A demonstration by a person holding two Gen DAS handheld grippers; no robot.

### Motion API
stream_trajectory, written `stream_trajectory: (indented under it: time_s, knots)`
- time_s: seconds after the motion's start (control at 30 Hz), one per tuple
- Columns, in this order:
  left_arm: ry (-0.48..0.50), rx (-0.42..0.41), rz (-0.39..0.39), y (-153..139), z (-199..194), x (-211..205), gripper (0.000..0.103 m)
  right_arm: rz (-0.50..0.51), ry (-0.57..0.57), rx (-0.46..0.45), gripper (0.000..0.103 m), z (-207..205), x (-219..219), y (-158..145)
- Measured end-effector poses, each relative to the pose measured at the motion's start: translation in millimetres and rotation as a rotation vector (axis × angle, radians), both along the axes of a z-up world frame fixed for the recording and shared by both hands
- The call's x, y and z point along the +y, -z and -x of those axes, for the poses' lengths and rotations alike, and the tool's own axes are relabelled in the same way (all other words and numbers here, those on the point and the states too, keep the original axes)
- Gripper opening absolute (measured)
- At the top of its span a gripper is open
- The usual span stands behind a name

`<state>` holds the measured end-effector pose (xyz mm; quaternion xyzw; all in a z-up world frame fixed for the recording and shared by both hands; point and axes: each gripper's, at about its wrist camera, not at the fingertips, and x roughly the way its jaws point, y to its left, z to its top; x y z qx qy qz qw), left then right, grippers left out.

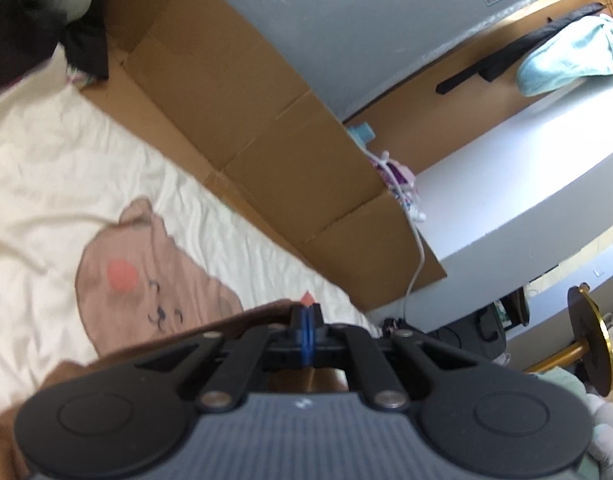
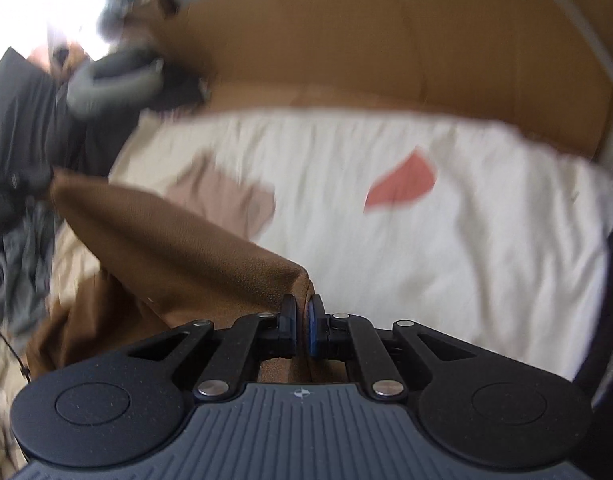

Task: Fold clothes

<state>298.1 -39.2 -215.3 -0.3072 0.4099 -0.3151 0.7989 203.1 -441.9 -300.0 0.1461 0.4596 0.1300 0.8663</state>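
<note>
The matte black two-finger left gripper (image 1: 306, 320) is showing blue-edged pads, flat black linkage bars with silver rivets, and two round black discs flanking a ribbed grey body bearing a small white mark. The matching matte black right gripper (image 2: 302, 322) is displaying the same ribbed grey body, silver rivets and blue-edged pad.

I note matt brown cloth garment (image 2: 178, 240) with a fine nap, creased cream cotton-like sheet (image 2: 466, 248), dull corrugated cardboard (image 1: 266, 120), and textured matt black plastic gripper bodies with shiny metal rivets.
</note>
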Motion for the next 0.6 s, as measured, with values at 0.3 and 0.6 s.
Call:
stream_trajectory:
  time_s: [0.3, 0.6]
  knots:
    - [-0.064, -0.097, 0.098, -44.4, -12.0, 2.3, 0.0, -0.028, 0.094, -0.22, 0.004, -12.7, -22.6, -87.1]
    - [-0.01, 0.039, 0.052, -0.6, 2.9, -11.4, 0.0, -0.054, 0.117, -0.041, 0.004, 41.6, -32.7, -39.4]
